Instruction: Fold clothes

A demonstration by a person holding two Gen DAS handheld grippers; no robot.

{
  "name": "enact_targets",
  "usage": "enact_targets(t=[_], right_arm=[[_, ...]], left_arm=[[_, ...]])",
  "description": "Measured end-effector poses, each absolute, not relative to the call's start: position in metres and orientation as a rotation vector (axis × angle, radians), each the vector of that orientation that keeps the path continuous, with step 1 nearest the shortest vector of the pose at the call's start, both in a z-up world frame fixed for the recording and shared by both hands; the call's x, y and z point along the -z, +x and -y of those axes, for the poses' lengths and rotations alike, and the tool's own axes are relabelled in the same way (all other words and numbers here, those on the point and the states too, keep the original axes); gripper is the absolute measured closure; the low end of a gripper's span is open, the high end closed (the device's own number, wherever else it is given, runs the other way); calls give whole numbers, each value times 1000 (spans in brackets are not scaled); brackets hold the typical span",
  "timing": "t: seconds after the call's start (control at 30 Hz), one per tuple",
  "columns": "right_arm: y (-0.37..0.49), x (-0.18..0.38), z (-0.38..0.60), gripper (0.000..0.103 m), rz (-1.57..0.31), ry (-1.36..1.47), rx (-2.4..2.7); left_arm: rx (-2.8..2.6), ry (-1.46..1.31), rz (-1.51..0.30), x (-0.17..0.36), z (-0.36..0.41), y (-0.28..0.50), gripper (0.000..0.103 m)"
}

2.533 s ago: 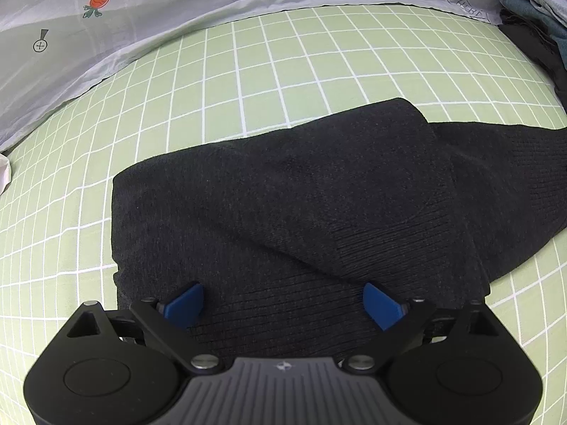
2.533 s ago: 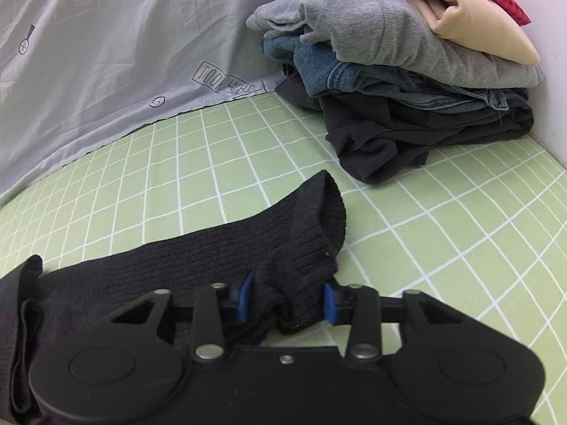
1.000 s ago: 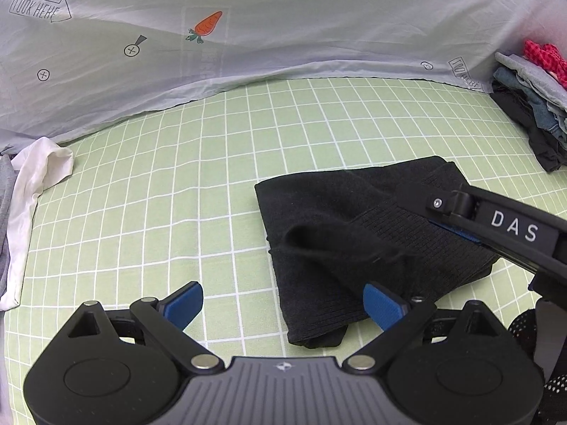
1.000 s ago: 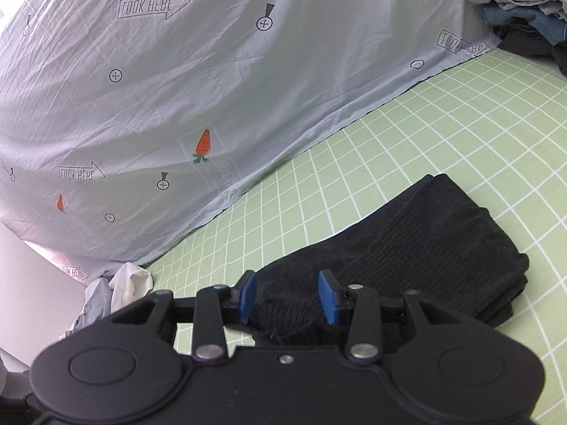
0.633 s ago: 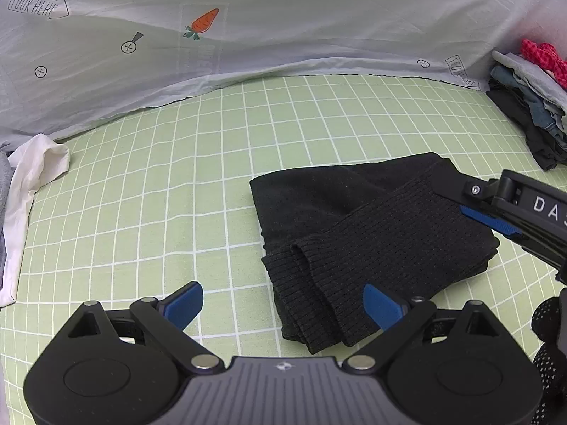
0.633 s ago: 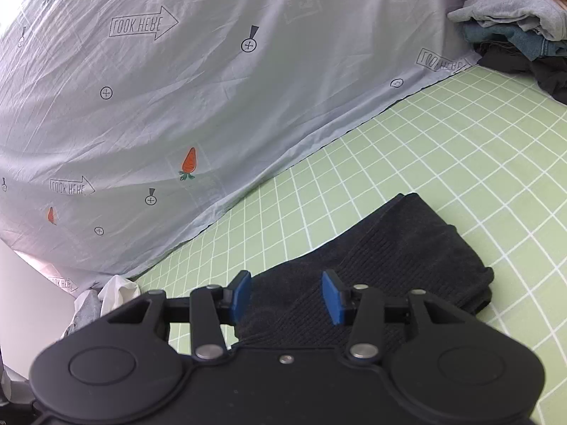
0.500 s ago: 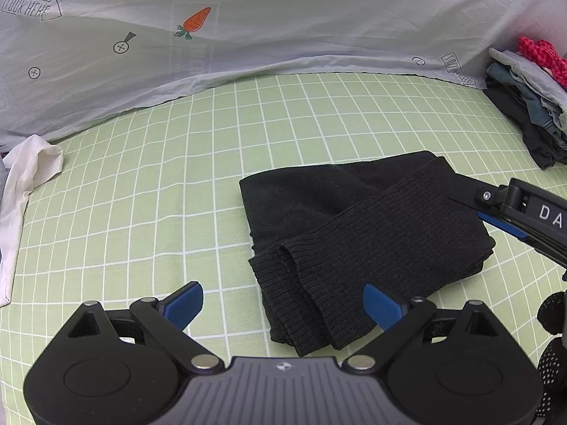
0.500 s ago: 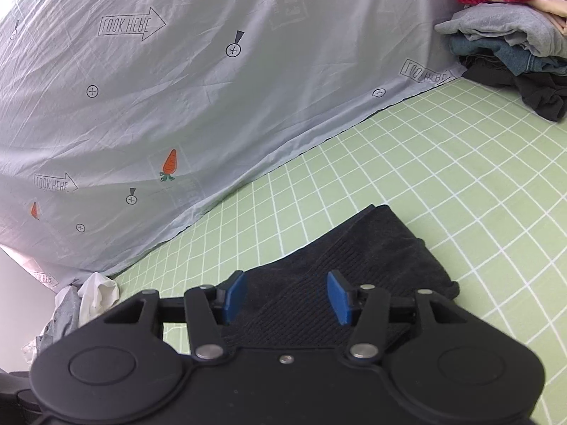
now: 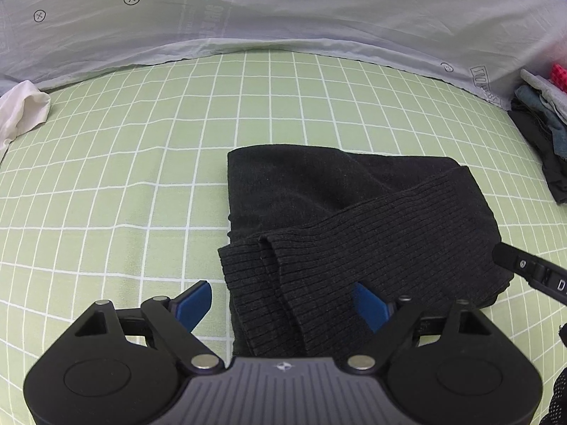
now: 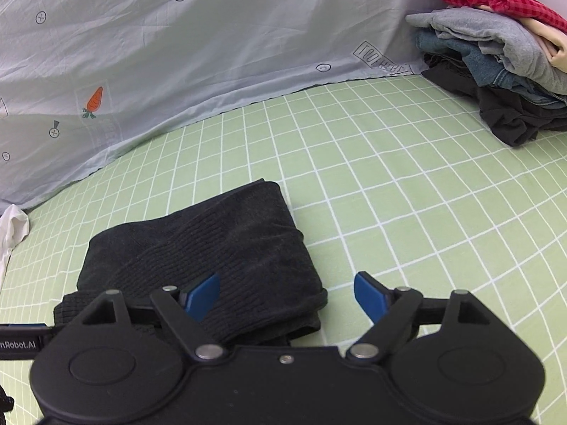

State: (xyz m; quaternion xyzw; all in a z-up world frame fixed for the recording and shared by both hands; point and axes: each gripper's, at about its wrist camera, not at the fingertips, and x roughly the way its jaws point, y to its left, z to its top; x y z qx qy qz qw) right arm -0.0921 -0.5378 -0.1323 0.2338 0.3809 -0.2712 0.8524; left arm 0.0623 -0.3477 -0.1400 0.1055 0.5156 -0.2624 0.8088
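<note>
1. Nearest in the left wrist view, the left tool point(image 9: 281, 306) has its two blue-padded fingers point(image 9: 193, 304) spread wide, holding nothing; its jaws sit over the near ribbed edge of the garment.
2. Nearest in the right wrist view, the right tool point(image 10: 287, 299) is also spread wide and holds nothing; its left finger is over the garment's near right corner, its right finger over bare sheet.
3. A black ribbed knit sweater point(image 9: 354, 219) lies folded into a compact bundle on the bed, just ahead of both tools. A ribbed sleeve or hem, hard to tell which, is laid diagonally across the top, its cuff-like edge pointing toward the left tool.
4. In the right wrist view the same sweater point(image 10: 212, 248) fills the lower left, with stacked layers showing at its right edge.
5. The bed is covered by a light green sheet with a white grid point(image 9: 106, 177).
6. At the far left edge lies a crumpled white cloth point(image 9: 21, 109).
7. At the far right, well apart from the sweater, stands a stack of folded clothes point(image 10: 496, 63): black at the bottom, then denim, grey, cream, and red check on top.
8. Behind everything hangs a pale grey cloth backdrop point(image 10: 177, 53) printed with small carrots and symbols.
</note>
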Motion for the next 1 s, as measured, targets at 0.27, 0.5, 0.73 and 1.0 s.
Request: enact_targets(t=[0.27,0.5,0.73,1.0], right_arm=[[-81,146,551,18,-849,490,532],[-81,145,545,17,-860,456,544],[-79,137,539,16,-851,439,547],[-77,137,531,15,-871,433,541]], left_arm=[[519,164,-1103,150,349,73,53],[567,162,-1031,124,348,67,89],[592,160,-903,89,348,76,83],[505,130,-1060,132,320,100,38]])
